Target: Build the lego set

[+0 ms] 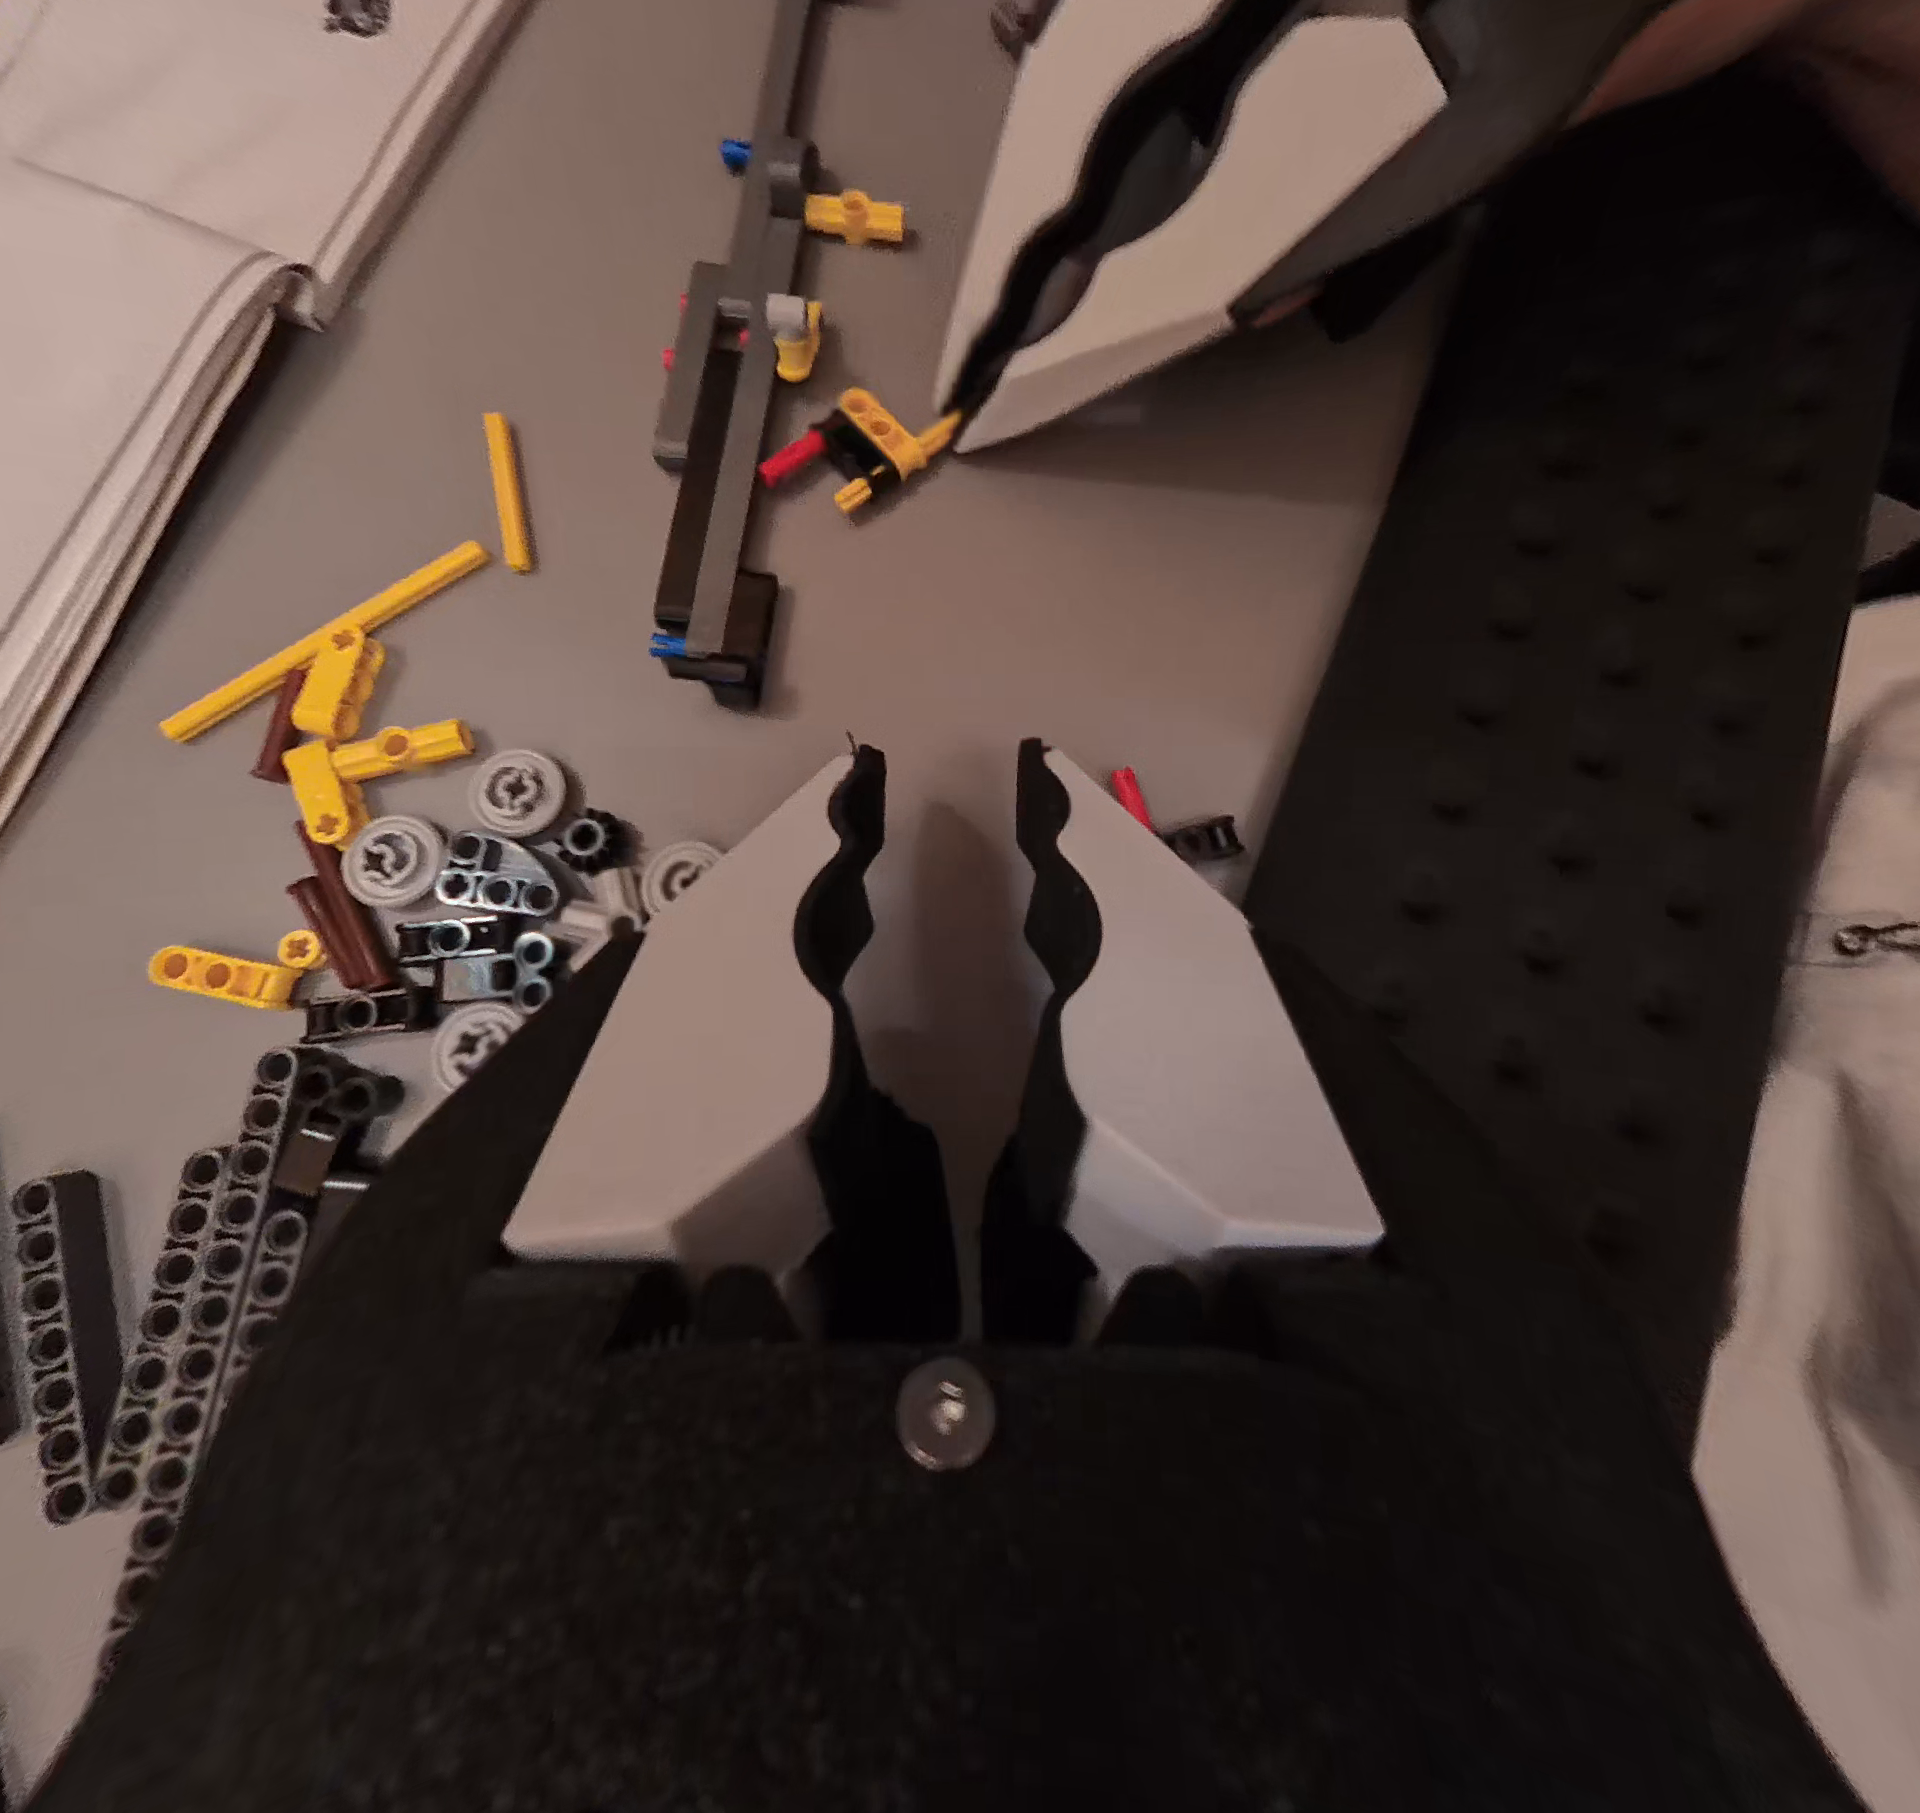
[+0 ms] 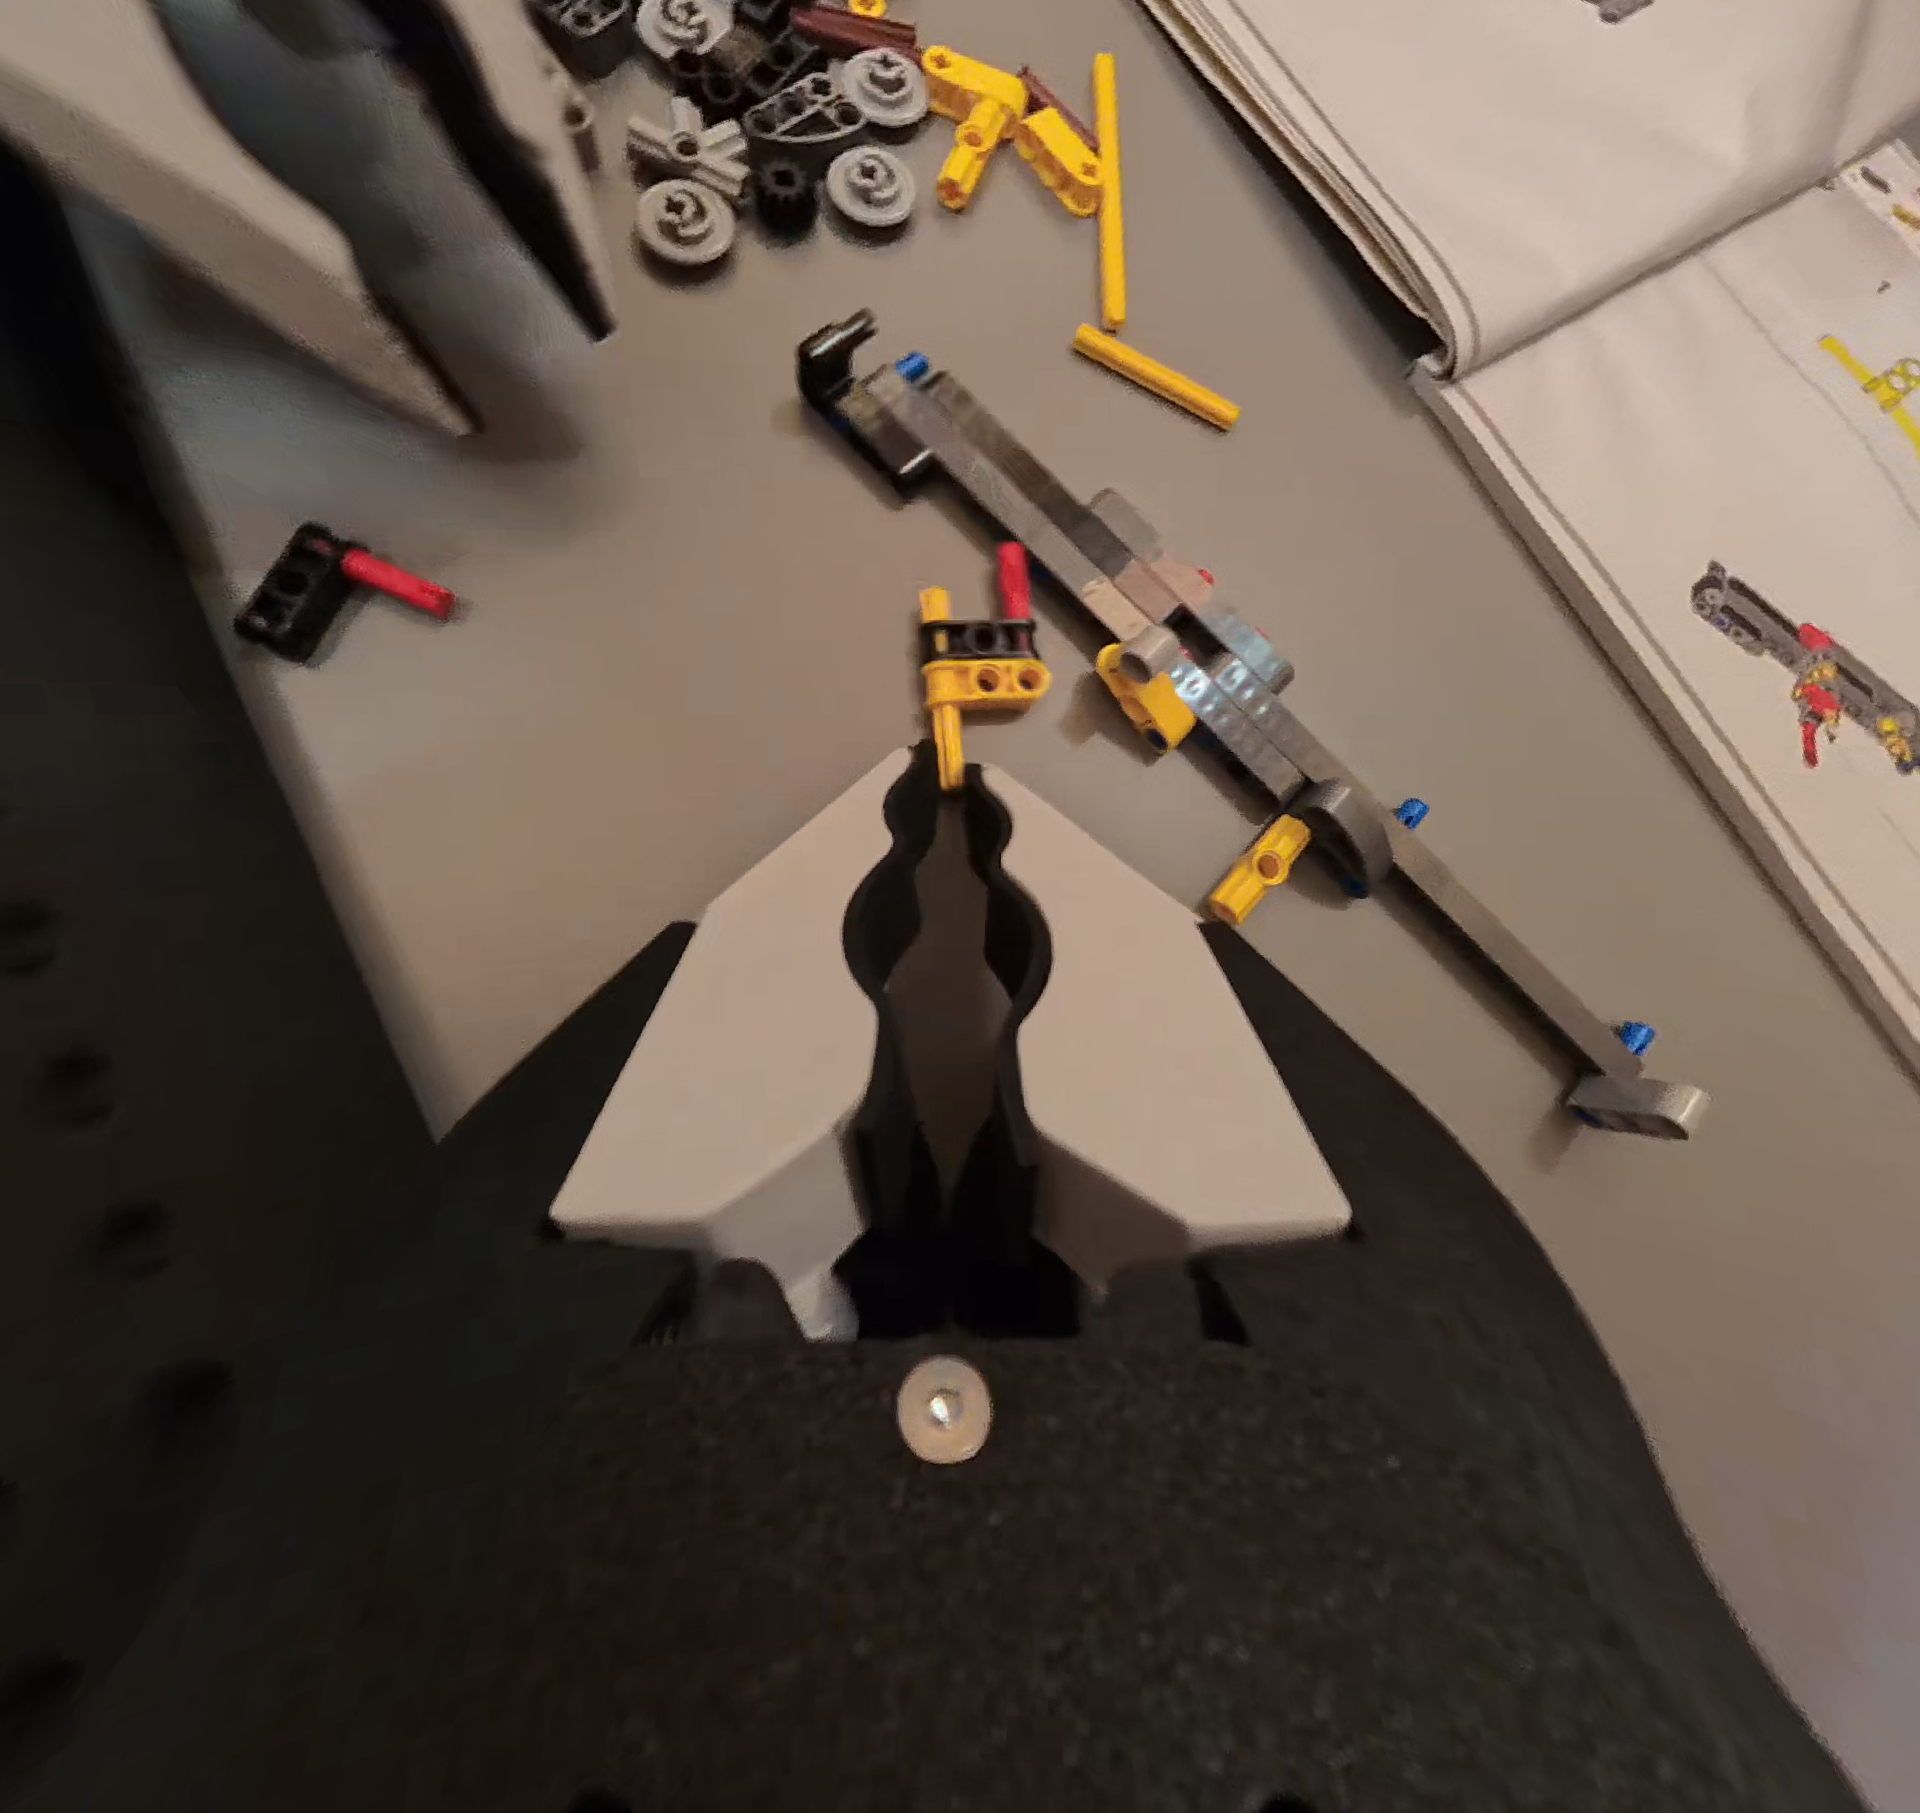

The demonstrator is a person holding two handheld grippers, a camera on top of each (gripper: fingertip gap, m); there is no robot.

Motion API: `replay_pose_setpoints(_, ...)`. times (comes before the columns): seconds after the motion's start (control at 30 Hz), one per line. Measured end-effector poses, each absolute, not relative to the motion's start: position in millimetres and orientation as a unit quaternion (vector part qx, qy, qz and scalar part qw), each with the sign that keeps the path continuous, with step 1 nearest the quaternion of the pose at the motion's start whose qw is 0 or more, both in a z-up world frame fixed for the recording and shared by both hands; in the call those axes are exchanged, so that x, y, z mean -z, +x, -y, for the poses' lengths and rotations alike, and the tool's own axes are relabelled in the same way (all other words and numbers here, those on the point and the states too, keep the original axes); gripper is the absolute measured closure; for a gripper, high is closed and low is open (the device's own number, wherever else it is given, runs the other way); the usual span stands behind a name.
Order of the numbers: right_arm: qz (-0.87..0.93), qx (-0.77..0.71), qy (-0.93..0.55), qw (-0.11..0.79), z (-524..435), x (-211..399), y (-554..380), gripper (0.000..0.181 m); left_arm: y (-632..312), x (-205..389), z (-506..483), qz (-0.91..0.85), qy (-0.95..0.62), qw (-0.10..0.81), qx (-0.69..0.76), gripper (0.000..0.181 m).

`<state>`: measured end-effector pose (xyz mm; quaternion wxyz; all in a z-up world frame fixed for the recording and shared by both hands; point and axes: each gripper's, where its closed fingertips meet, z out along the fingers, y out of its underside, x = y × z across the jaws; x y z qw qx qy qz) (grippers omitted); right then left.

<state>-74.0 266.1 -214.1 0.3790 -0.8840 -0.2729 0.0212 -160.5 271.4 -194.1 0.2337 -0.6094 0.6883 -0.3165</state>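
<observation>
In the right wrist view the right gripper (image 2: 951,776), grey-shelled with black wavy pads, has its jaws closed on the yellow axle end of a small yellow-and-black pin assembly (image 2: 982,667), which carries a red pin on its far side and sits low over the grey bench (image 2: 644,828). Just right of it lies the long grey beam assembly (image 2: 1195,641), running diagonally from a black hooked end at far left to a rounded grey end at near right, with blue pins along its edges and yellow connectors on its near side. To the left, well apart, a black three-hole piece with a red pin (image 2: 332,589) lies on the bench.

In the left wrist view the left gripper (image 1: 951,755) hovers with its jaws open and nothing between them, near the black end of the beam assembly. Left of it sits a loose pile of grey wheels, black beams and yellow connectors (image 1: 416,890), with two yellow axles (image 1: 509,490) farther off.

Farthest, open instruction booklets (image 2: 1558,153) with pale pages lie along the bench edge.
</observation>
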Motion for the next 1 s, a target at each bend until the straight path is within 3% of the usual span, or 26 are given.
replay_pose_setpoints(0.17,0.333,-0.05,-0.86,0.384,-254,212,-91,0.177,-152,189,-274,-0.691,-0.587,0.263,0.329,0.157)
replay_pose_setpoints(0.3,0.398,-0.147,-0.805,0.414,-238,194,-130,0.178,-147,186,-263,-0.722,-0.536,0.266,0.349,0.135)
replay_pose_setpoints(0.4,0.386,-0.197,-0.794,0.427,-239,175,-141,0.178,-146,185,-260,-0.739,-0.512,0.261,0.351,0.133)
replay_pose_setpoints(0.6,0.419,-0.181,-0.773,0.441,-241,164,-151,0.177,-151,159,-248,-0.704,-0.491,0.226,0.46,0.157)
replay_pose_setpoints(0.67,0.426,-0.182,-0.77,0.439,-240,166,-156,0.177,-152,155,-252,-0.692,-0.495,0.232,0.47,0.177)
replay_pose_setpoints(0.7,0.424,-0.181,-0.771,0.44,-241,166,-158,0.177,-154,157,-255,-0.698,-0.495,0.235,0.461,0.178)
replay_pose_setpoints(0.73,0.417,-0.182,-0.773,0.442,-244,166,-158,0.178,-157,162,-258,-0.709,-0.494,0.24,0.443,0.176)
replay_pose_setpoints(0.8,0.412,-0.185,-0.78,0.433,-245,171,-158,0.178,-162,165,-264,-0.719,-0.495,0.25,0.42,0.152)
replay_pose_setpoints(0.87,0.407,-0.153,-0.804,0.406,-250,183,-151,0.178,-163,167,-272,-0.718,-0.506,0.261,0.401,0.141)
replay_pose_setpoints(1.0,0.401,-0.123,-0.832,0.364,-257,200,-150,0.178,-171,186,-274,-0.757,-0.499,0.26,0.33,0.142)
